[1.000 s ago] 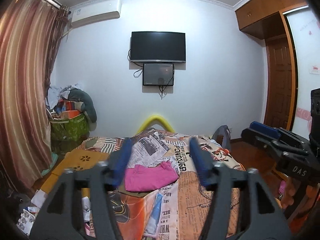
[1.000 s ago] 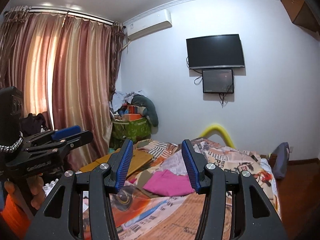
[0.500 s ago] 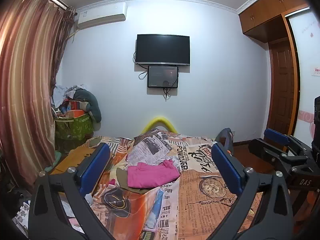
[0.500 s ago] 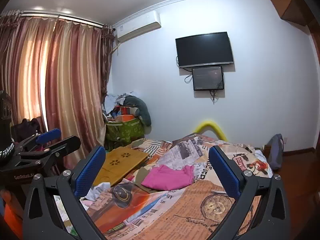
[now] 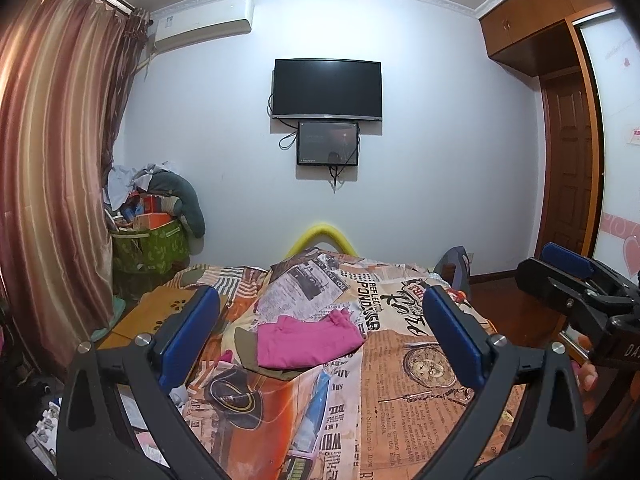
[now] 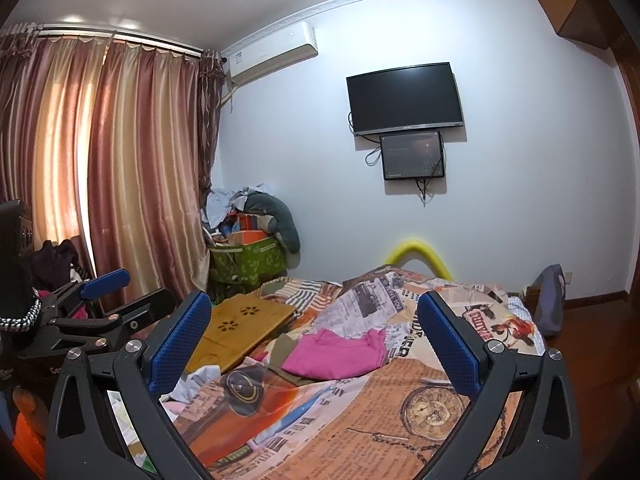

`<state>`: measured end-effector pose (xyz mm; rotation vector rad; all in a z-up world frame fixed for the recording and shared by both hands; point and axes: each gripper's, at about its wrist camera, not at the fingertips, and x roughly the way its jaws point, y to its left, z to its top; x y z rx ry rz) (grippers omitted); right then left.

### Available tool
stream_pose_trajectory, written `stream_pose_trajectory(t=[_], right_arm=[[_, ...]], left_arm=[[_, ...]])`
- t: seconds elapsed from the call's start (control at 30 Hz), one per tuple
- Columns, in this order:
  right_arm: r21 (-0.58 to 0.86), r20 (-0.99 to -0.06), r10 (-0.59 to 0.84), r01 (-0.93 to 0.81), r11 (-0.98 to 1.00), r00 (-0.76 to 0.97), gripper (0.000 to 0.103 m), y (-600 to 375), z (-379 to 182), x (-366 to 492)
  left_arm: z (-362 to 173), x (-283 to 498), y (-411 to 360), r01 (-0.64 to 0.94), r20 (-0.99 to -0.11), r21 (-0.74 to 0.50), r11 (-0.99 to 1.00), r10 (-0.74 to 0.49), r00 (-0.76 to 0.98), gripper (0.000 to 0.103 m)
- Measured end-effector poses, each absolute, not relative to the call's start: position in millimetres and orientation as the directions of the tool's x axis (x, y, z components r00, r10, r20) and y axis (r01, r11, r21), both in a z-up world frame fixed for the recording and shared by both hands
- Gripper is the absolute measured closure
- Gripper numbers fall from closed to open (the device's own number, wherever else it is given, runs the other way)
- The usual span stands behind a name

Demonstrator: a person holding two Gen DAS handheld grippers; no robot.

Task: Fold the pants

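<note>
1. The left gripper (image 5: 320, 320) hangs in the air above the near part of the bed (image 5: 432, 392), jaws spread wide apart and holding nothing; its blue pads (image 5: 192, 328) frame the middle of the bedspread.
2. The right gripper (image 6: 316, 320) is also raised over the bed, jaws wide apart and empty — it shows in the left wrist view as a black clamp at the right edge (image 5: 576, 292).
3. The pink pants (image 5: 308, 340) lie crumpled on the newspaper-print bedspread, near the middle of the bed, well apart from both grippers; in the right wrist view they sit between the two blue pads (image 6: 336, 352).
4. The pants rest partly on an olive-green cloth (image 5: 246, 350) that pokes out at their left side.
5. A wooden lap tray (image 6: 244, 328) lies on the bed's left side — just beside the bedding folds.
6. On the far wall hang a dark television (image 5: 327, 90) and a smaller screen (image 5: 327, 143) right under it.
</note>
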<state>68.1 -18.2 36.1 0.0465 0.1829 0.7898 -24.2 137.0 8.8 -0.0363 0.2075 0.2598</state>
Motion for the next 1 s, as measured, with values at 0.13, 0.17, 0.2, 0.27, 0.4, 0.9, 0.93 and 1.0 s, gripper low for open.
stream_pose_trajectory(t=[0.13, 0.17, 0.2, 0.27, 0.4, 0.9, 0.93, 1.0], right_arm=[[0.111, -0.148, 0.708, -0.700, 0.706, 0.691, 0.000, -17.8, 35.8, 68.3], [0.112, -0.149, 0.708, -0.699, 0.706, 0.691, 0.000, -17.9, 35.8, 68.6], [0.112, -0.150, 0.707, -0.699, 0.706, 0.691, 0.000, -18.2, 35.6, 68.7], [0.111, -0.149, 0.707, -0.699, 0.707, 0.691, 0.000, -18.9, 35.4, 68.4], [0.104, -0.151, 0.706, -0.699, 0.708, 0.692, 0.000, -19.1, 35.6, 68.1], [0.120, -0.160, 0.700, -0.690, 0.714, 0.696, 0.000, -25.1, 35.2, 71.7], [0.120, -0.160, 0.699, -0.690, 0.714, 0.696, 0.000, -25.1, 35.6, 71.9], [0.121, -0.161, 0.698, -0.688, 0.715, 0.697, 0.000, -25.3, 36.3, 72.4]], left_arm=[[9.6, -23.6, 135.9, -0.258, -0.210, -0.008, 0.966, 0.250, 0.945, 0.001], [9.8, -23.7, 135.9, -0.257, -0.209, -0.009, 0.966, 0.250, 0.946, 0.001], [9.9, -23.6, 136.0, -0.256, -0.208, -0.010, 0.967, 0.249, 0.946, 0.001], [9.8, -23.5, 135.7, -0.252, -0.206, -0.012, 0.968, 0.244, 0.947, 0.001], [9.9, -22.5, 134.2, -0.250, -0.207, -0.010, 0.968, 0.243, 0.948, 0.001], [13.1, -19.7, 130.3, -0.235, -0.206, -0.004, 0.972, 0.230, 0.951, 0.001], [13.5, -18.7, 130.3, -0.234, -0.206, -0.003, 0.972, 0.229, 0.951, 0.001], [13.8, -18.1, 129.9, -0.232, -0.208, -0.001, 0.973, 0.227, 0.952, 0.001]])
